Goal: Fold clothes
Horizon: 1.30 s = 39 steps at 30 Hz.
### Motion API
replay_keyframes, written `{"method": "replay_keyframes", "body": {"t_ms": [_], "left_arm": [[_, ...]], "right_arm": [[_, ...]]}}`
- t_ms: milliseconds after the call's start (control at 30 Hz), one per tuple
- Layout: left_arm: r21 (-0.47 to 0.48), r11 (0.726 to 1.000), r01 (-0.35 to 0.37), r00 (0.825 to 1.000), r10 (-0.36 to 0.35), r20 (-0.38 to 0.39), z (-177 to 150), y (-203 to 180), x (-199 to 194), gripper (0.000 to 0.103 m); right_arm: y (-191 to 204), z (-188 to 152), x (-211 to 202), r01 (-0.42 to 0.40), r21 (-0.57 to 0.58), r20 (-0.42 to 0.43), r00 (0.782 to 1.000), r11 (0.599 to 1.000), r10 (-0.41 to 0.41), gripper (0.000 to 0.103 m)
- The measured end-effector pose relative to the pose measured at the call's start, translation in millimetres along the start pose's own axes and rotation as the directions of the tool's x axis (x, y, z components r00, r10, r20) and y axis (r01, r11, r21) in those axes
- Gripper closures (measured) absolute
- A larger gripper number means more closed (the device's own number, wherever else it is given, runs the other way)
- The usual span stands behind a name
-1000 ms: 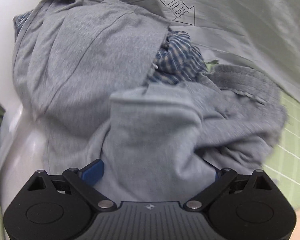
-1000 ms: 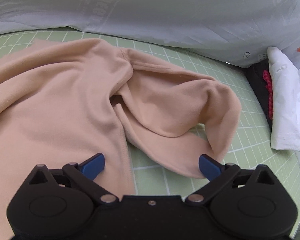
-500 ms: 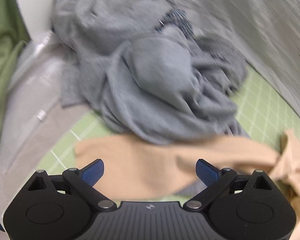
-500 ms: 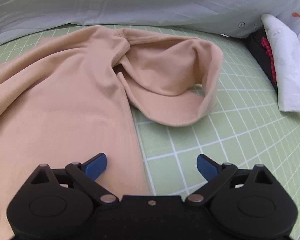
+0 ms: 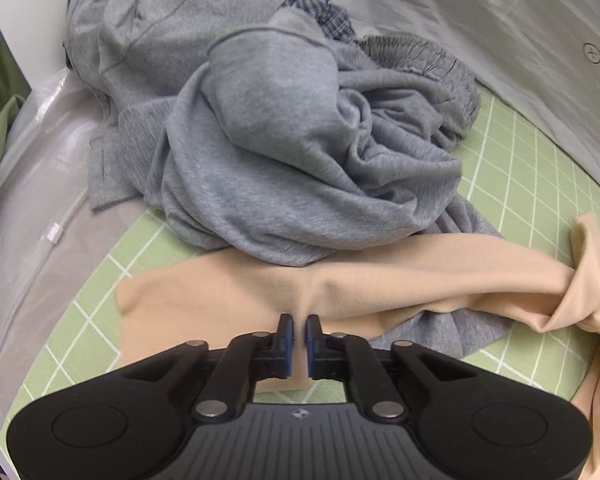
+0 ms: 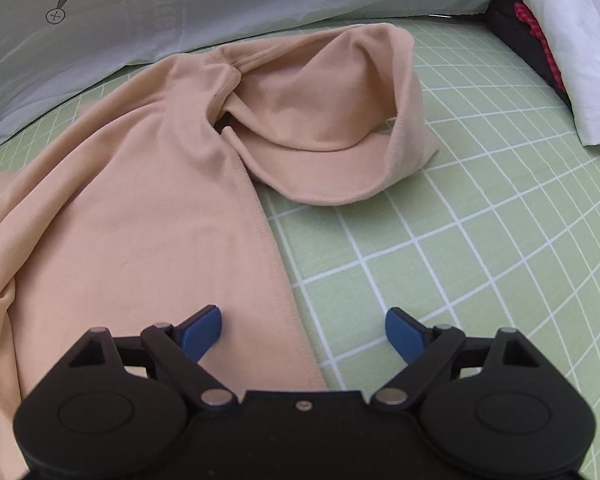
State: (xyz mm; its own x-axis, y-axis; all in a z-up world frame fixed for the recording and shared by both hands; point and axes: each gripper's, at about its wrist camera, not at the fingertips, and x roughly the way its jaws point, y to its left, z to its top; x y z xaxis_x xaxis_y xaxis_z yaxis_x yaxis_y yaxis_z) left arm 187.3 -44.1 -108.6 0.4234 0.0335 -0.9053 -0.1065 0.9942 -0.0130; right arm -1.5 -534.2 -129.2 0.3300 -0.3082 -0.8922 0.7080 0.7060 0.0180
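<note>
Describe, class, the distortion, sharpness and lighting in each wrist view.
Left wrist view: fisheye bends the green grid mat, corners vignetted black, grey clothes pile sharp, light soft. Right wrist view: grid lines bow outward, peach garment crisp, lighting even, without glare.

We are seeing the peach garment showing as smooth, matt knit cloth; the grey heap is looking like heathered jersey, softly creased; the gridded green mat is appearing flat and matt; the left gripper is showing matt black plastic with shiny metal pivots.
</note>
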Motion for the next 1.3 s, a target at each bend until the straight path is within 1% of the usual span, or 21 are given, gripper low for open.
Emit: {"method": "replay_keyframes", "body": {"t_ms": [67, 167, 267, 400, 433, 467, 500, 567, 633, 667, 733, 767, 833, 900, 933, 1000, 1067, 1133, 1167, 1200, 1300], "left_arm": [[0.025, 1.0, -0.002, 1.0, 0.002, 0.018, -2, -4, -13, 0.097], [0.034, 0.999, 0.029, 0.999, -0.03, 0.039, -5, -12, -35, 0.098], [0.057, 0.994, 0.093, 0.994, -0.096, 0.047, -10, -29, -58, 0.099], [0.101, 0.976, 0.191, 0.98, -0.195, 0.037, -25, -60, -80, 0.099], [0.109, 0.969, 0.223, 0.973, -0.228, 0.029, -29, -68, -84, 0.099], [0.112, 0.953, 0.283, 0.958, -0.286, 0.009, -33, -78, -86, 0.099], [0.13, 0.928, 0.35, 0.936, -0.351, -0.017, -39, -91, -88, 0.099], [0.223, 0.86, 0.459, 0.888, -0.452, -0.085, -52, -123, -93, 0.098], [0.305, 0.825, 0.477, 0.877, -0.471, -0.096, -66, -148, -100, 0.085], [0.318, 0.825, 0.467, 0.881, -0.464, -0.092, -67, -151, -100, 0.08], [0.333, 0.831, 0.446, 0.891, -0.446, -0.08, -67, -154, -100, 0.059], [0.304, 0.853, 0.425, 0.902, -0.428, -0.061, -61, -147, -97, 0.055], [0.223, 0.903, 0.367, 0.928, -0.371, -0.022, -44, -128, -90, 0.041], [0.133, 0.952, 0.275, 0.96, -0.279, 0.01, -27, -107, -77, 0.032], [0.095, 0.969, 0.227, 0.973, -0.23, 0.018, -19, -97, -69, 0.031], [0.072, 0.989, 0.129, 0.992, -0.129, 0.0, -6, -81, -47, 0.031], [0.087, 0.995, 0.053, 0.998, -0.05, -0.033, 0, -74, -21, 0.031], [0.104, 0.995, -0.006, 0.997, 0.014, -0.079, 5, -69, 7, 0.029], [0.108, 0.994, -0.016, 0.995, 0.027, -0.098, 6, -67, 19, 0.029], [0.107, 0.994, -0.02, 0.994, 0.032, -0.105, 8, -64, 29, 0.022], [0.088, 0.996, 0.003, 0.999, 0.001, -0.046, 17, -57, 39, 0.018]], "right_arm": [[-1, -2, -2, -0.011, -0.012, 0.003, 1.0, 1.0, 0.011, 0.017], [-4, -7, -6, -0.025, -0.029, 0.009, 1.0, 0.999, 0.026, 0.02], [-7, -14, -10, -0.035, -0.042, 0.019, 0.999, 0.999, 0.036, 0.02], [-11, -20, -13, -0.05, -0.064, 0.03, 0.998, 0.997, 0.052, 0.02], [-12, -20, -13, -0.055, -0.068, 0.031, 0.998, 0.996, 0.058, 0.02], [-13, -21, -14, -0.06, -0.073, 0.033, 0.997, 0.996, 0.063, 0.02], [-13, -21, -14, -0.064, -0.076, 0.034, 0.997, 0.995, 0.067, 0.02], [-14, -20, -13, -0.07, -0.082, 0.034, 0.997, 0.994, 0.073, 0.019], [-14, -20, -13, -0.071, -0.087, 0.03, 0.997, 0.994, 0.074, 0.019], [-14, -20, -13, -0.071, -0.089, 0.027, 0.997, 0.993, 0.074, 0.019], [-14, -21, -13, -0.069, -0.093, 0.023, 0.997, 0.993, 0.072, 0.019], [-13, -21, -13, -0.068, -0.096, 0.023, 0.997, 0.993, 0.07, 0.018], [-13, -22, -13, -0.062, -0.097, 0.022, 0.998, 0.993, 0.065, 0.016], [-11, -22, -11, -0.055, -0.09, 0.02, 0.998, 0.994, 0.057, 0.012], [-10, -22, -10, -0.05, -0.086, 0.019, 0.998, 0.995, 0.052, 0.011], [-7, -21, -8, -0.042, -0.078, 0.018, 0.999, 0.996, 0.043, 0.006], [-4, -21, -6, -0.033, -0.067, 0.016, 0.999, 0.997, 0.034, 0.003], [-2, -20, -5, -0.024, -0.052, 0.011, 1.0, 0.998, 0.025, 0.002], [-1, -20, -5, -0.019, -0.045, 0.008, 1.0, 0.999, 0.02, 0.001], [-1, -20, -5, -0.015, -0.039, 0.004, 1.0, 0.999, 0.016, 0.001], [0, -19, -4, -0.001, -0.013, -0.009, 1.0, 1.0, 0.001, 0.0]]}}
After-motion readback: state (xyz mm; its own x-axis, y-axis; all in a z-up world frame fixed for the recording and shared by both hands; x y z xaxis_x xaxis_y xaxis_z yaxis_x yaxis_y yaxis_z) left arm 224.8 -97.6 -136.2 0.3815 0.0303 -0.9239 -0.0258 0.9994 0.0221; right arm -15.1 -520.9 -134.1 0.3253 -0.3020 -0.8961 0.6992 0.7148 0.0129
